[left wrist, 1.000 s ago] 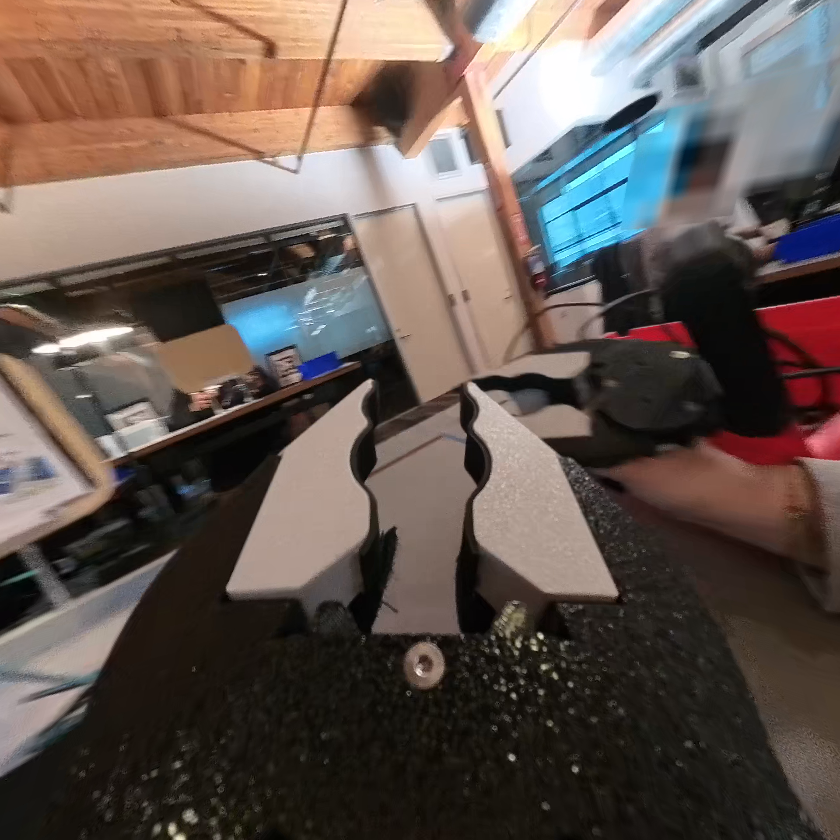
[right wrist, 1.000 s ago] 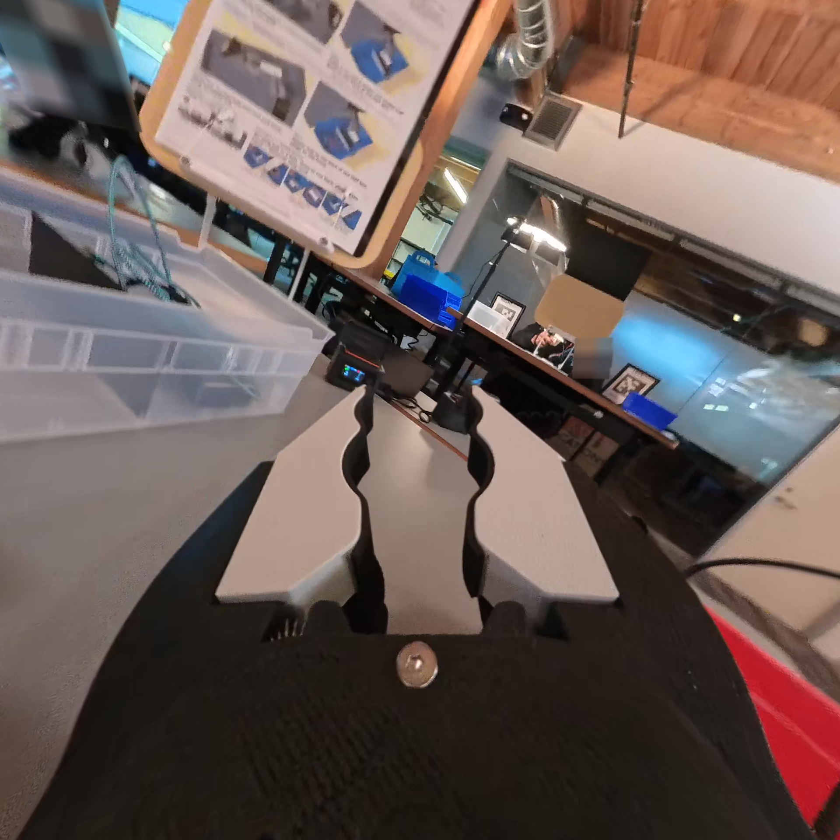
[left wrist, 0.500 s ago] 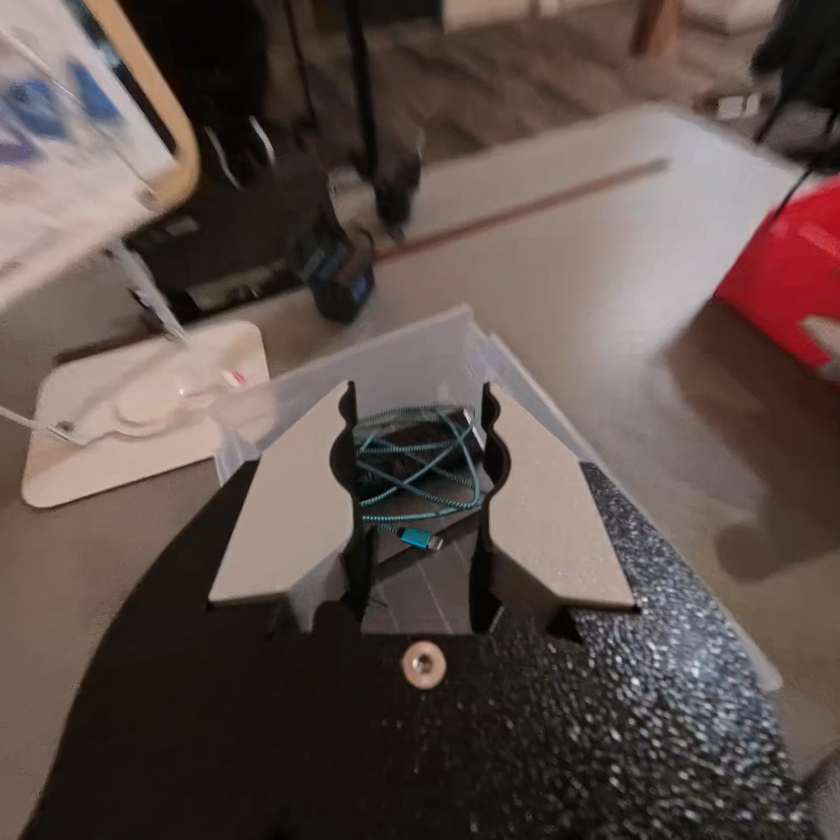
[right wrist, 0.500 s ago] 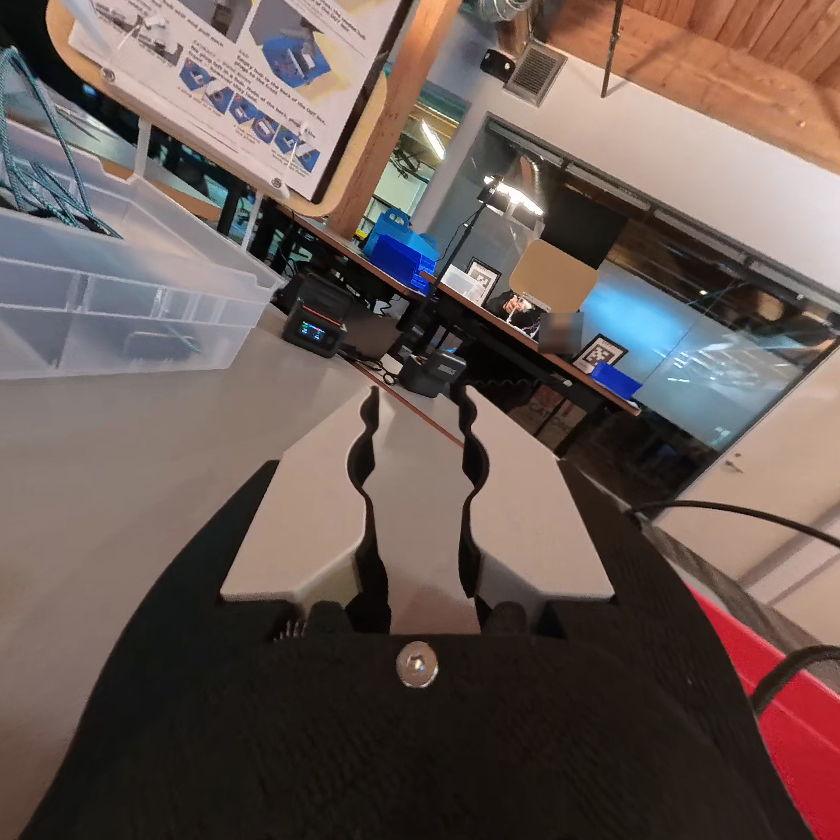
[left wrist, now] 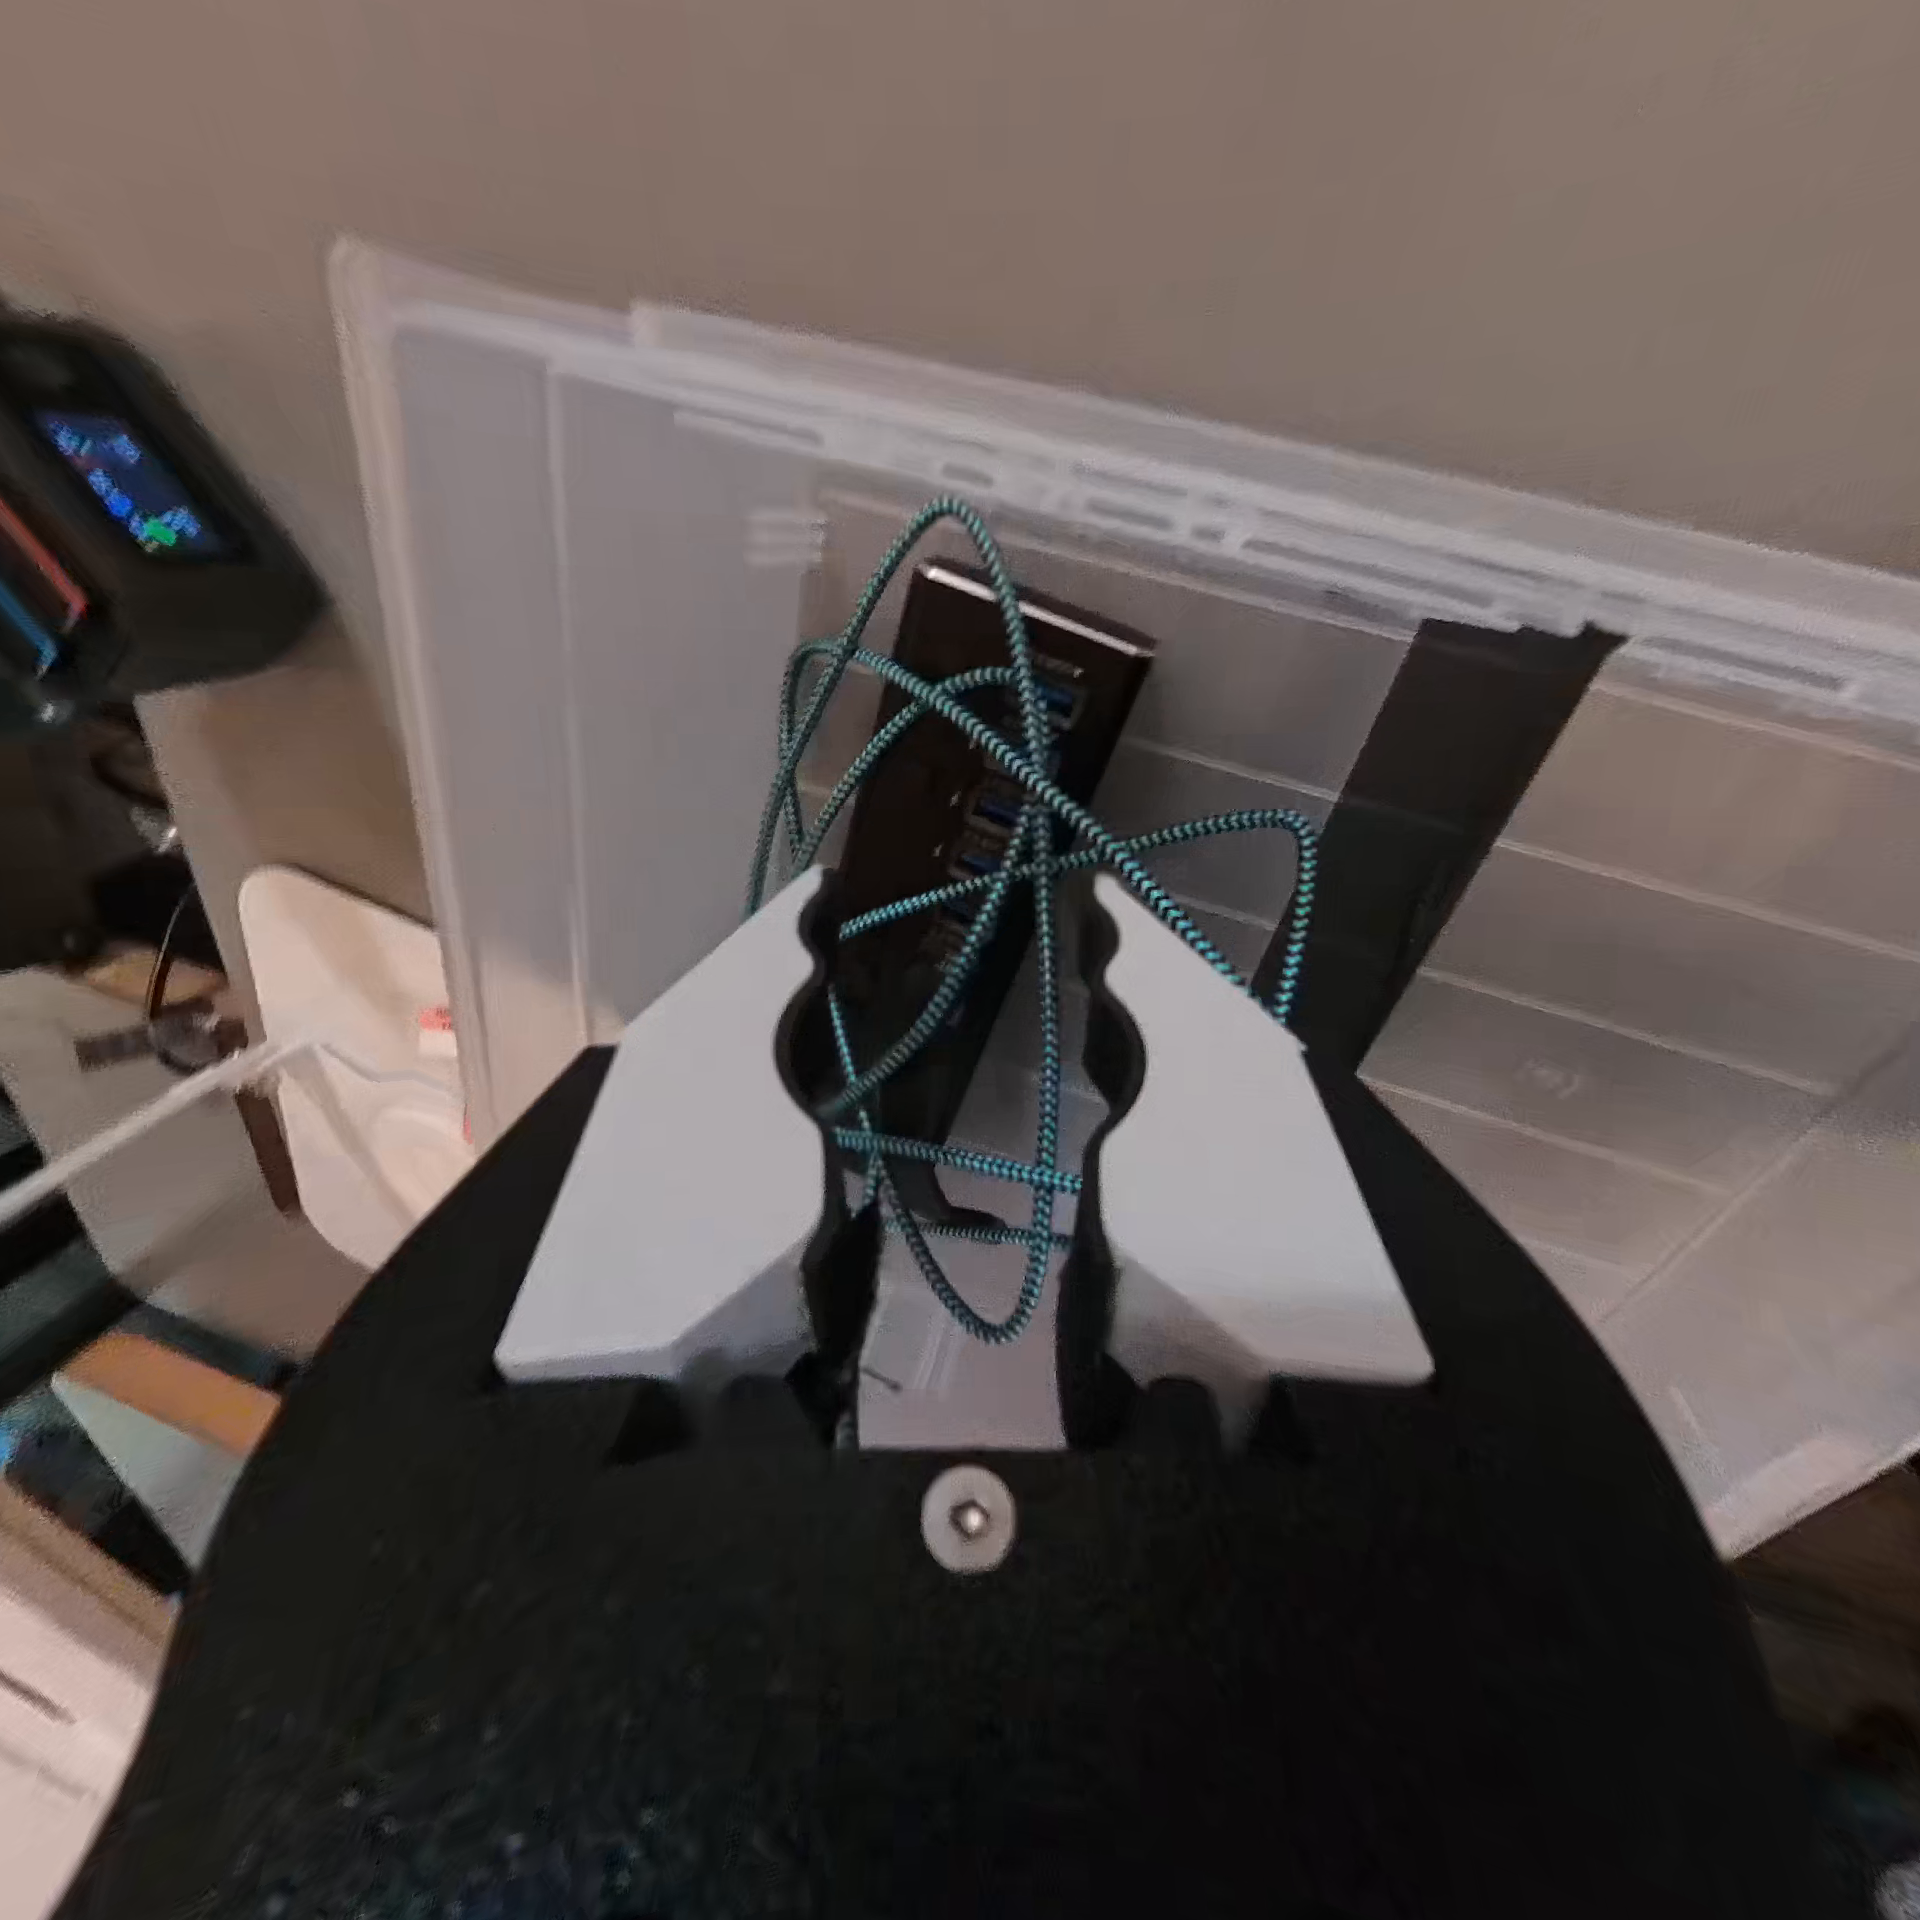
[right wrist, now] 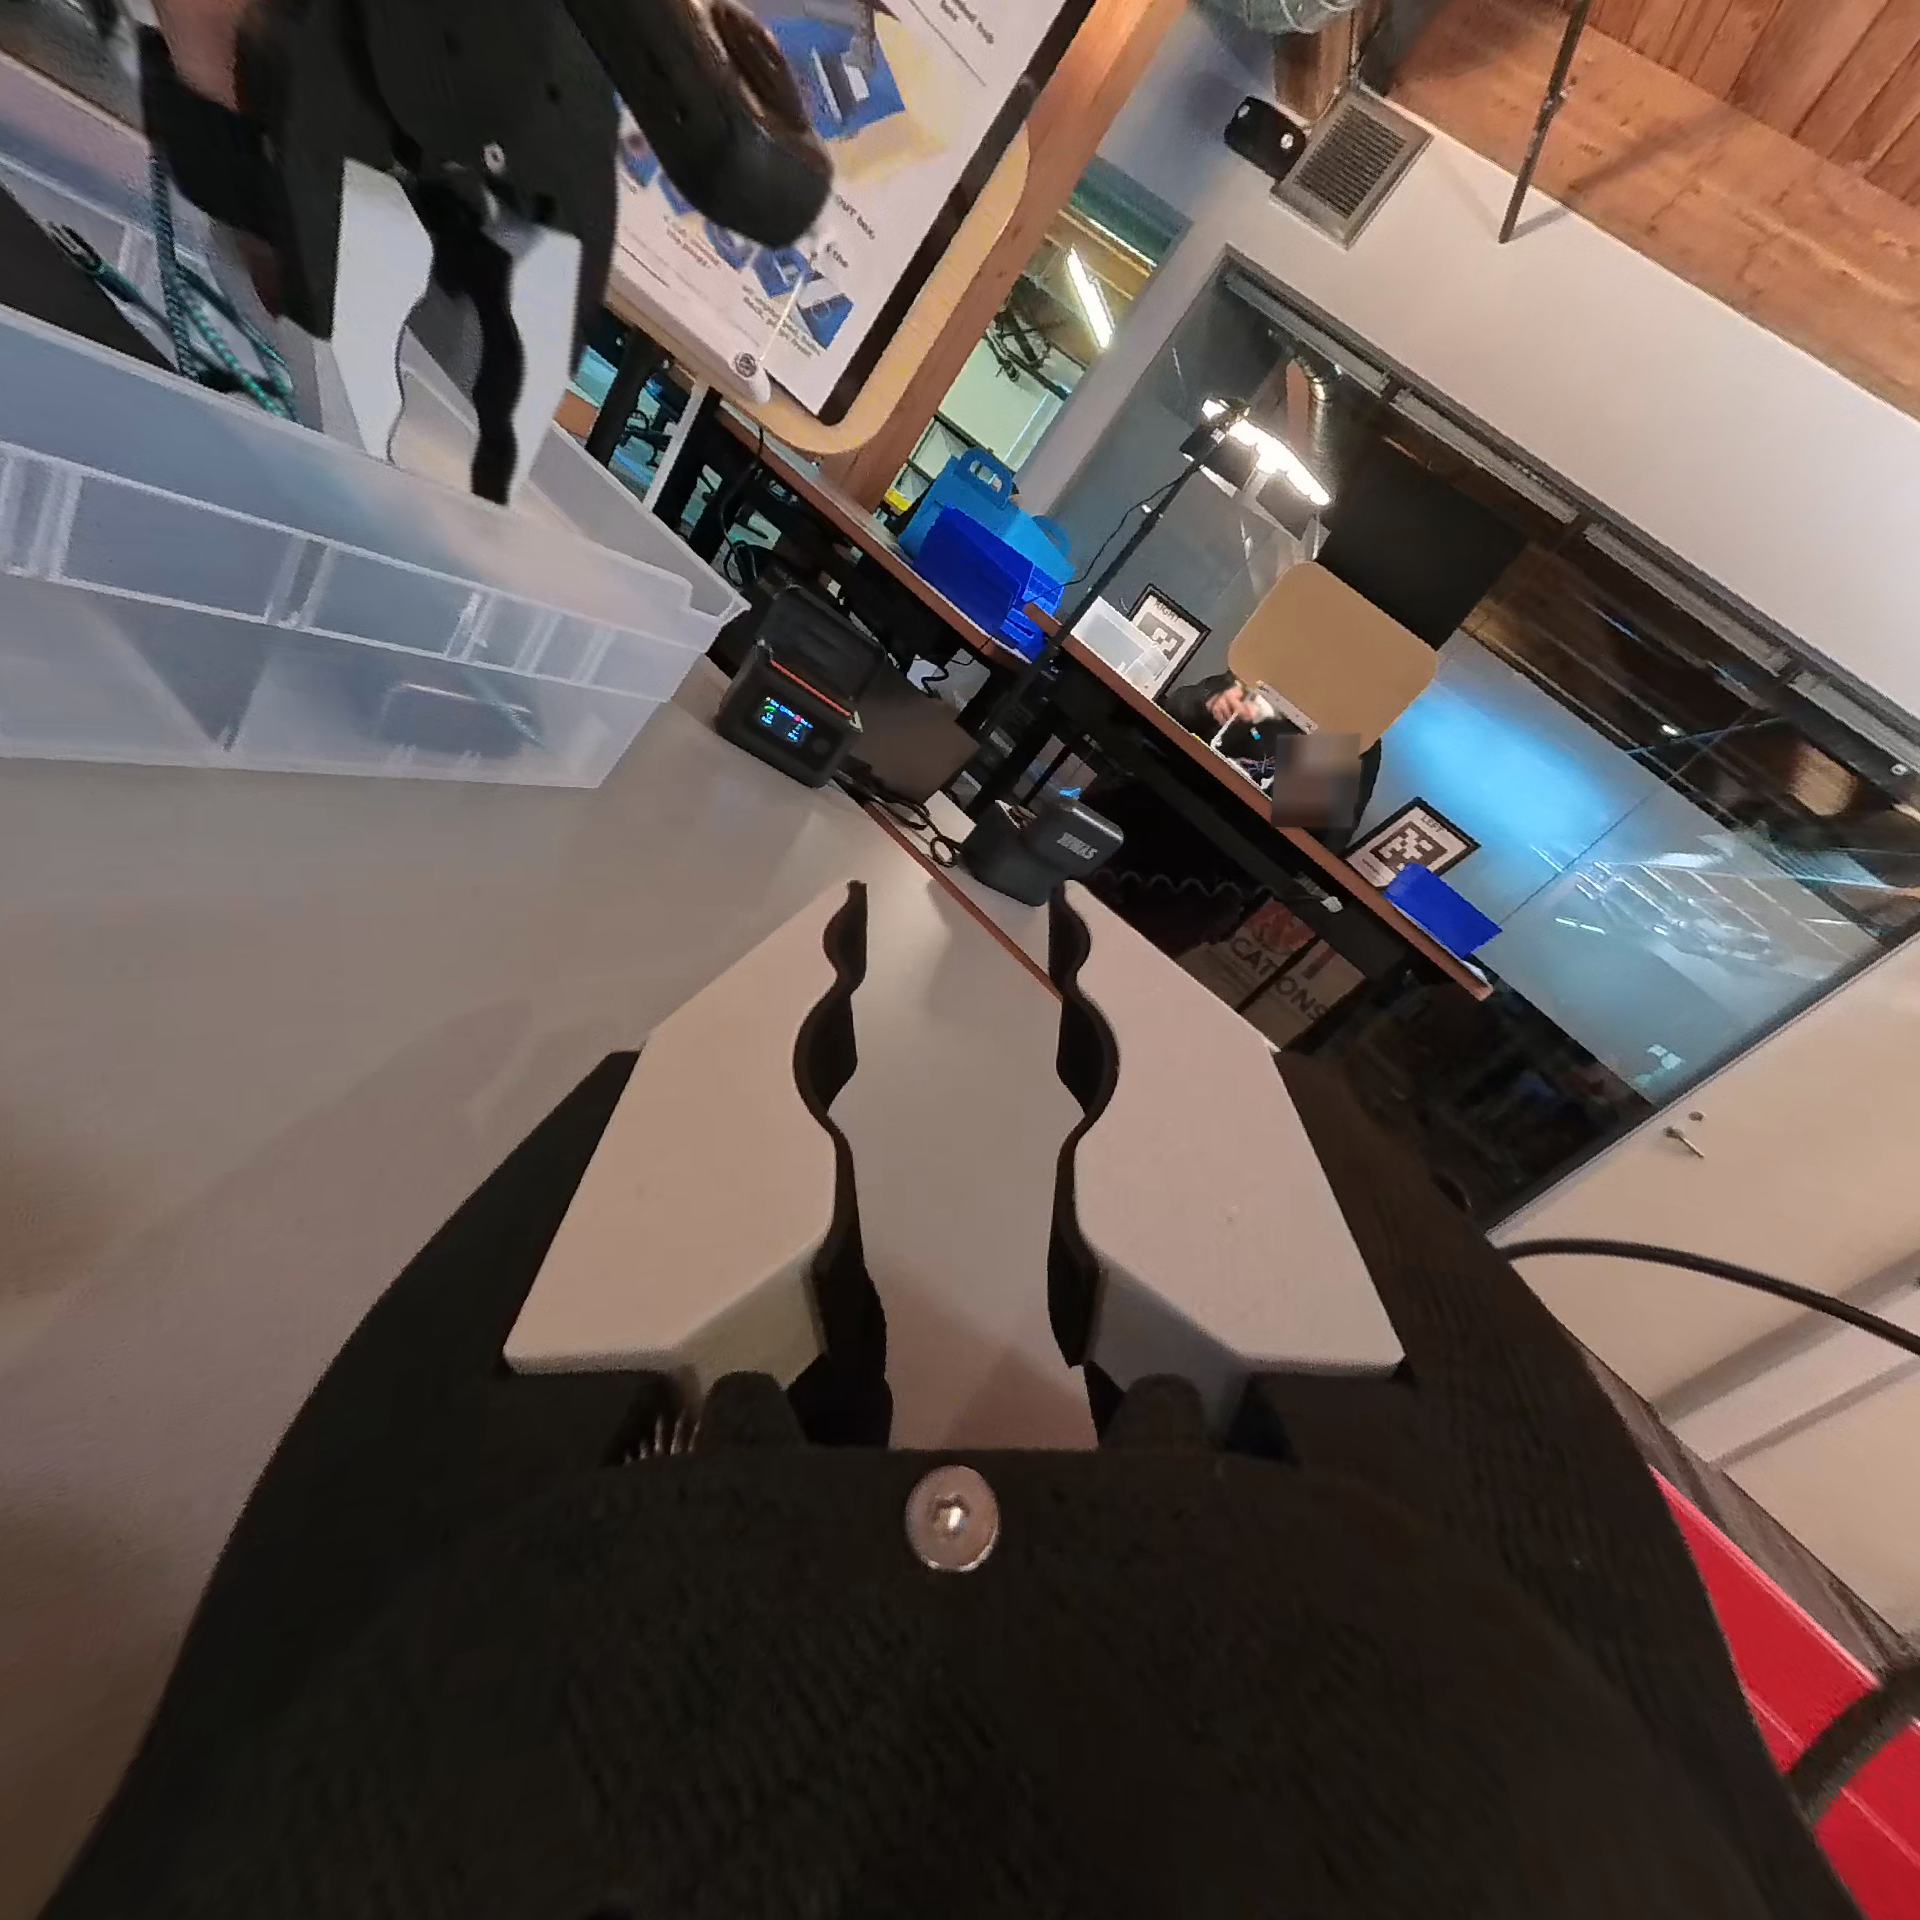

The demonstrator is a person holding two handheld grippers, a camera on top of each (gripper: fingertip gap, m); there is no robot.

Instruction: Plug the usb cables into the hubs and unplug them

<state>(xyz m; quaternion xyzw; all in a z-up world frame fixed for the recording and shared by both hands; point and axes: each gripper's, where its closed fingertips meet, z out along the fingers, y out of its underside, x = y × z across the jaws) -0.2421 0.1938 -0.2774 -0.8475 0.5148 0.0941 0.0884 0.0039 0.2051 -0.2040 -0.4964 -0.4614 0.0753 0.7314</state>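
Two grippers: the left gripper (left wrist: 961, 899) and the right gripper (right wrist: 956, 904), each with two grey fingers. One clear plastic bin (left wrist: 1558, 935) on one table (left wrist: 1039, 156). Inside it, two black USB hubs, one (left wrist: 997, 748) under the cable, one (left wrist: 1455, 790) beside it. One tangle of teal braided cable (left wrist: 1049, 821); how many cables cannot be told

I am seeing writing on several things, and I am not repeating any of it. A poster (right wrist: 831, 156) is carrying small print. A power unit (right wrist: 784, 717) is showing lit figures on its screen. A black box (right wrist: 1049, 847) is wearing a white brand mark. A carton (right wrist: 1278, 971) under the far table is showing large letters. A framed tag (right wrist: 1413, 847) is bearing a small caption.
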